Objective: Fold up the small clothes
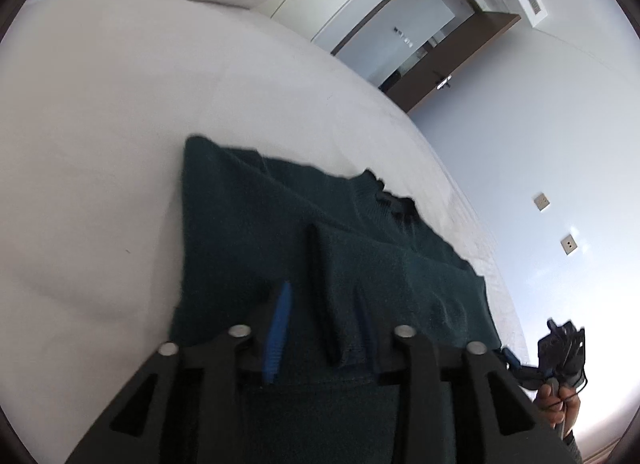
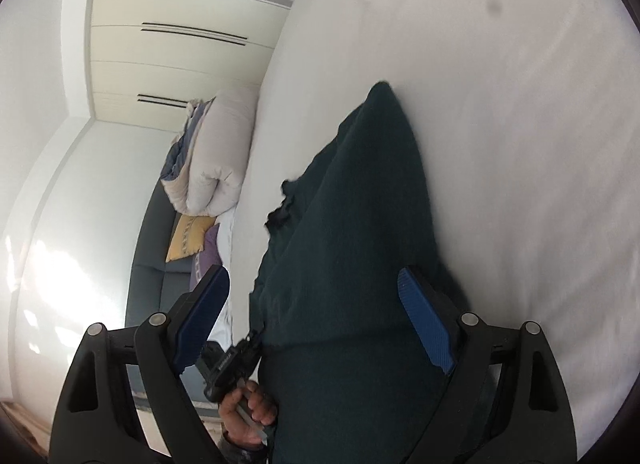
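Dark green knit sweater [image 1: 256,223] lies on the white bed [image 1: 100,123], partly folded: a sleeve [image 1: 340,296] is laid back over the body, ribbed neckline [image 1: 384,195] toward the far edge of the mattress.

Left gripper [image 1: 320,324]: jaws partly closed with a fold of the sleeve between them. One blue pad [image 1: 278,328] is visible on the left side; the other finger is buried behind the fabric. Looks like it is pinching the sleeve, and cloth fills the gap down to the gripper base.

Right gripper [image 2: 316,320]: jaws wide apart, both blue pads [image 2: 424,328] exposed, nothing clamped. The sweater [image 2: 360,223] runs between the fingers without either pad pressing it. The right finger sits over the sweater's edge by the bed sheet [image 2: 500,123]; the left finger hangs off the mattress side.

Right wrist view also shows the person's hand [image 2: 248,412] on the handle of the other gripper, just beside the sweater's hem. In the left wrist view the opposite hand [image 1: 560,400] holds its gripper at the bed edge.

Background: rolled beige duvet [image 2: 216,155] at the head of the bed, yellow cushion [image 2: 188,236], cream wardrobe doors [image 2: 172,63], brown-framed door [image 1: 440,55], two wall sockets [image 1: 542,201].
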Demonstrator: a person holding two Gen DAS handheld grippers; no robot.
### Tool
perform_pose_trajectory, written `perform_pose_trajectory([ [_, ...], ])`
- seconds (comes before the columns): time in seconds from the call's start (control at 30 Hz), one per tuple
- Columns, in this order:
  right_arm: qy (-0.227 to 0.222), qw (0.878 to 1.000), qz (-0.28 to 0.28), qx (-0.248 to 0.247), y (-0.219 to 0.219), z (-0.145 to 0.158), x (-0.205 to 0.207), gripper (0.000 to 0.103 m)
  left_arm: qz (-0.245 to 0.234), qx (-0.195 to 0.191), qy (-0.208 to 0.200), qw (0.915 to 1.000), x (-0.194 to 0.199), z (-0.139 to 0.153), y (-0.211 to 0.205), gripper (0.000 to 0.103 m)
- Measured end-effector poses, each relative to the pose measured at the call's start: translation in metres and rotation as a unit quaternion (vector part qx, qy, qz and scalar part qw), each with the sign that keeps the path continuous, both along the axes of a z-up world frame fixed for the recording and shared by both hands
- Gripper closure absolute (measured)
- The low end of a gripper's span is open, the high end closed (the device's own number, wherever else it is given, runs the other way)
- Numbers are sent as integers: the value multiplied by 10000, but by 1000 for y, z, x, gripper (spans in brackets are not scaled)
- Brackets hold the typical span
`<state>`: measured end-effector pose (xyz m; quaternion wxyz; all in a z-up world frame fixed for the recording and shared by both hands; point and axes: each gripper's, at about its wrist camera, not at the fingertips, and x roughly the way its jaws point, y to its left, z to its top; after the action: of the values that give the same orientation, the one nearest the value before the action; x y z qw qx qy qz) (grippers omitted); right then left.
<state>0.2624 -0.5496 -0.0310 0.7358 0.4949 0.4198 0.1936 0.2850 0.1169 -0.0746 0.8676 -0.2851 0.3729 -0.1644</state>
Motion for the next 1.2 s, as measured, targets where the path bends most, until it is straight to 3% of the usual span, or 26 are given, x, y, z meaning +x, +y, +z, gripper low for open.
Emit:
perform_pose_trajectory([
  [0.1,-263,9983,271,446,11,1,-61,16,317,-15,-141,9994,2,17,29,46],
  [0.17,-309,9976,304,533,19,-4,-86,16,399,11,35,9992,18,16,42,47],
  [0.23,-400,9954,399,779,25,-14,-107,16,262,130,370,9989,42,4,44,73],
  [0.33,-449,9959,357,695,29,-14,-122,16,95,770,825,9936,73,-20,34,90],
  [0.53,-346,9968,424,581,27,-12,-126,16,72,1029,686,9923,74,-19,29,90],
  [0.7,-333,9971,458,517,37,-12,-140,16,-11,1779,535,9826,46,-11,7,90],
  [0.77,-330,9976,475,392,42,-11,-149,16,11,1948,529,9794,30,-9,7,83],
  [0.83,-349,9979,479,246,47,-7,-156,16,56,1964,557,9789,12,-9,12,62],
  [0.87,-344,9981,491,119,49,-3,-161,16,57,1873,567,9806,-1,-9,16,59],
  [0.93,-338,9978,556,-138,50,4,-174,16,80,1836,648,9808,-23,-9,19,44],
  [1.1,-356,9950,600,-714,47,25,-216,16,-125,2058,576,9768,-110,-5,15,36],
  [1.2,-381,9933,519,-963,36,35,-246,16,-85,1743,600,9828,-163,1,18,28],
])
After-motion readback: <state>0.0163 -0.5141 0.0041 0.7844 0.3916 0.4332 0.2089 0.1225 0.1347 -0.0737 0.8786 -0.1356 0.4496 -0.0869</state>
